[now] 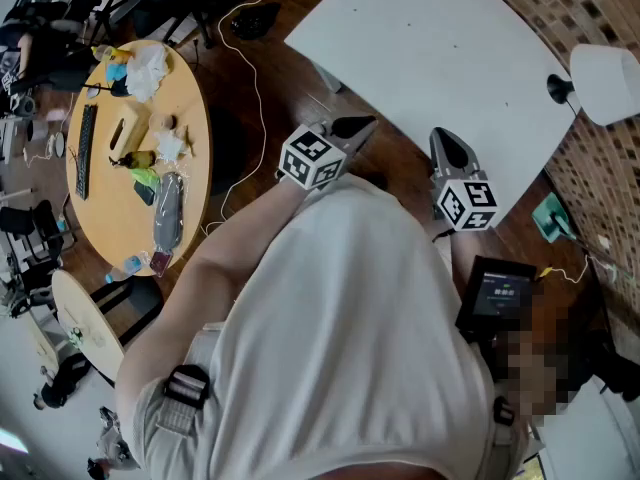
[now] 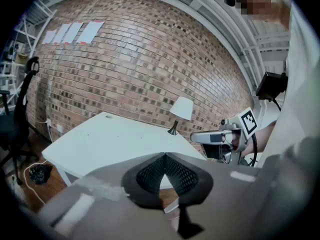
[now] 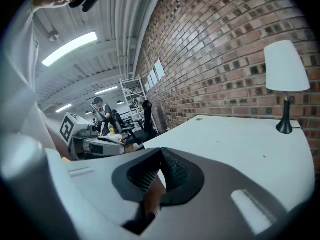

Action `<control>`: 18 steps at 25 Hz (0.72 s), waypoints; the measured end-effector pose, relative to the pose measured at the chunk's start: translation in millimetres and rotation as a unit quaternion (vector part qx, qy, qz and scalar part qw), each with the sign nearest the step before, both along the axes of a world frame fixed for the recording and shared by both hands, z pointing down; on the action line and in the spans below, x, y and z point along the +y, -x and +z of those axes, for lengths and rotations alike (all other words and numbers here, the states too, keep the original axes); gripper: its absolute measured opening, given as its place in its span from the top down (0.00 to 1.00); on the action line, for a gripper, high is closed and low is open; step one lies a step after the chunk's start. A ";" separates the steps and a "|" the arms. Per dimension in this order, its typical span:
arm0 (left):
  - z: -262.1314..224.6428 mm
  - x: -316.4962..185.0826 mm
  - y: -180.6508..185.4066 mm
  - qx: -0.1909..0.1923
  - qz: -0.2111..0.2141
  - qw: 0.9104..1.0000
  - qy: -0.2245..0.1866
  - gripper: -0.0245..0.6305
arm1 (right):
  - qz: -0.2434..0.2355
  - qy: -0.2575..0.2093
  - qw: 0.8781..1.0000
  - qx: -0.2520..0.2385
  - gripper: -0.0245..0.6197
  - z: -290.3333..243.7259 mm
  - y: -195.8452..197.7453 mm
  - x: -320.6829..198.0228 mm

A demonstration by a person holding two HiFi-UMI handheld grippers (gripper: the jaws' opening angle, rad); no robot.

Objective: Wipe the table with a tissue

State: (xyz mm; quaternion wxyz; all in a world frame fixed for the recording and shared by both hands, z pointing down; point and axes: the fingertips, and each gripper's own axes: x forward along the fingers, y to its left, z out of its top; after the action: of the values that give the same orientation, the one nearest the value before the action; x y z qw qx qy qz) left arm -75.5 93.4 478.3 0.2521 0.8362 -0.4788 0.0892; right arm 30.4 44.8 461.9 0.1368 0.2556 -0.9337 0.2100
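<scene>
The white table (image 1: 430,48) stretches ahead of me, its near edge just past both grippers. My left gripper (image 1: 365,123) hovers at that edge with its jaws shut and nothing between the pads (image 2: 165,155). My right gripper (image 1: 445,140) is held beside it, a little to the right, also shut and empty (image 3: 161,151). Each gripper shows in the other's view: the right gripper (image 2: 194,138) over the table's corner, the left gripper (image 3: 122,145) level with it. The white table (image 2: 110,139) top looks bare apart from a lamp.
A white lamp (image 1: 605,83) stands at the table's far right corner by the brick wall (image 2: 125,69). A round wooden table (image 1: 190,118) with clutter stands far left. Cables trail over the brown floor (image 1: 255,98). A black device (image 1: 495,293) hangs at my right side.
</scene>
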 end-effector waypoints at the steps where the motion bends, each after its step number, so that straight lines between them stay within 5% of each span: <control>1: 1.6 -0.1 6.9 0.002 -0.005 1.000 0.001 0.95 | -0.003 0.001 1.000 0.002 0.95 0.2 6.0 1.0; 10: 2.5 20.9 89.7 0.007 -0.068 0.998 -0.002 0.95 | -0.102 -0.013 0.994 0.021 0.95 -2.1 104.6 24.6; 18: -19.3 58.0 191.5 0.028 -0.189 0.982 -0.004 0.95 | -0.262 -0.057 0.962 0.053 0.95 -38.9 223.1 54.4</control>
State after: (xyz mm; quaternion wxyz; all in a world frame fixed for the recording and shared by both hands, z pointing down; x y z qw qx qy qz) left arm -267.0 151.4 458.9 0.2749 0.7341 -0.6208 0.0145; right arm -192.7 99.3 422.9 0.2212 0.0204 -0.9699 0.0999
